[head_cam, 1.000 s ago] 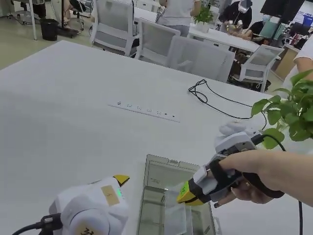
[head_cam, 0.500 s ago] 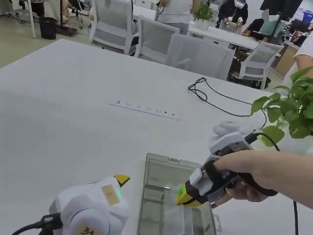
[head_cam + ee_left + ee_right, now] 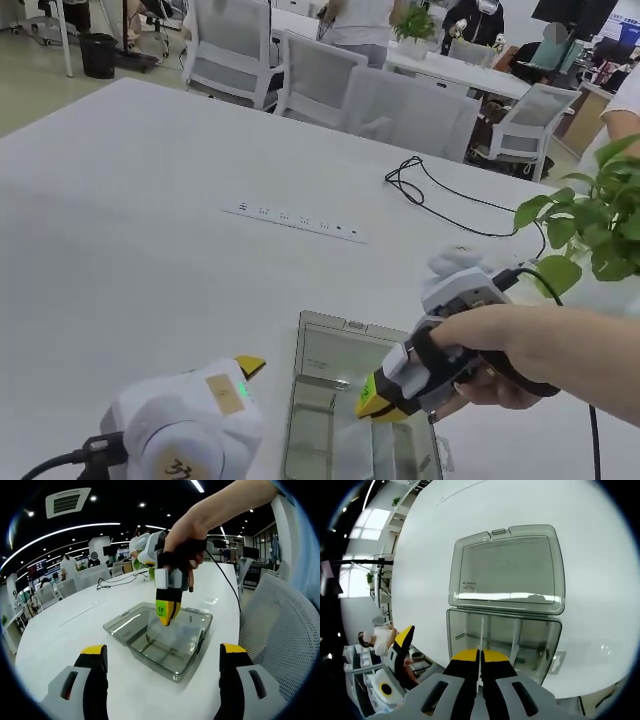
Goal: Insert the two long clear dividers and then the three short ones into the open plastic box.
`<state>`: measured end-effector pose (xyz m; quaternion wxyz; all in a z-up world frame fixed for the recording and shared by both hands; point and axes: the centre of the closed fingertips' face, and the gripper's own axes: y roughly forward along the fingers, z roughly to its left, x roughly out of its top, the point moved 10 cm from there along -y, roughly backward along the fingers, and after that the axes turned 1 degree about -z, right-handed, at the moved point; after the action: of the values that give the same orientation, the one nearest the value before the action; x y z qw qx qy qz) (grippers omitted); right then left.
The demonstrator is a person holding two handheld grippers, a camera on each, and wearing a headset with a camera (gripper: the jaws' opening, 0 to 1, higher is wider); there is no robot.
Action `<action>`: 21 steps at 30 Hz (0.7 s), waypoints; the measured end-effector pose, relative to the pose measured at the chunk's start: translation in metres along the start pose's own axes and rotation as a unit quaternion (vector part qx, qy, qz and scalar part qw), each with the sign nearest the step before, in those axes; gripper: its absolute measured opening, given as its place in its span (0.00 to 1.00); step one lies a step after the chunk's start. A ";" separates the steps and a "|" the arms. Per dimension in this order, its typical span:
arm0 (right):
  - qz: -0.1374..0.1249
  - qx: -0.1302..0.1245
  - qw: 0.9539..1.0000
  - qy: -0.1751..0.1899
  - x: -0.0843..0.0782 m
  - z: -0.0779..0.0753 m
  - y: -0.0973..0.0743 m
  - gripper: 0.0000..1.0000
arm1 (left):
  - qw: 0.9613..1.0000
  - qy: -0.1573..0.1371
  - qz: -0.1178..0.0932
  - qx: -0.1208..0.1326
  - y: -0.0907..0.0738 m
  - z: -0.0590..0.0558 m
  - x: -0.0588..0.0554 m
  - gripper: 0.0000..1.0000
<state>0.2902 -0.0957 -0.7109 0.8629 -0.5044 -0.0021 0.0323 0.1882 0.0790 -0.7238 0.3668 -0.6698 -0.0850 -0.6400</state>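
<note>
The clear plastic box (image 3: 298, 440) lies open near the table's front edge, its lid (image 3: 335, 350) flat behind it. A hand holds my right gripper (image 3: 372, 402) just above the tray, shut on a clear divider (image 3: 352, 440) that hangs into the box. From the right gripper view the divider (image 3: 481, 630) shows edge-on as a thin line running from the shut tips (image 3: 480, 656) into the tray (image 3: 451, 630). My left gripper (image 3: 246, 368) rests left of the box; its jaws (image 3: 163, 652) stand wide open, facing the box (image 3: 175, 672) and the right gripper (image 3: 167, 615).
A white power strip (image 3: 295, 222) lies mid-table, and a black cable (image 3: 420, 195) curls behind it. A green plant (image 3: 590, 225) stands at the right edge. Grey chairs (image 3: 400, 110) line the far side of the table.
The right gripper has moved a little left and down with the divider, closer over the tray. The left gripper has stayed put.
</note>
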 end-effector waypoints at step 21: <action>0.019 -0.041 0.998 -0.047 0.008 0.010 0.000 0.03 | 1.000 0.000 0.000 -0.005 0.001 -0.001 0.000 0.93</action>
<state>0.2980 -0.0869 -0.7064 0.8394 -0.5375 -0.0343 0.0723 0.1881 0.0780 -0.7242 0.3637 -0.6713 -0.0822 -0.6406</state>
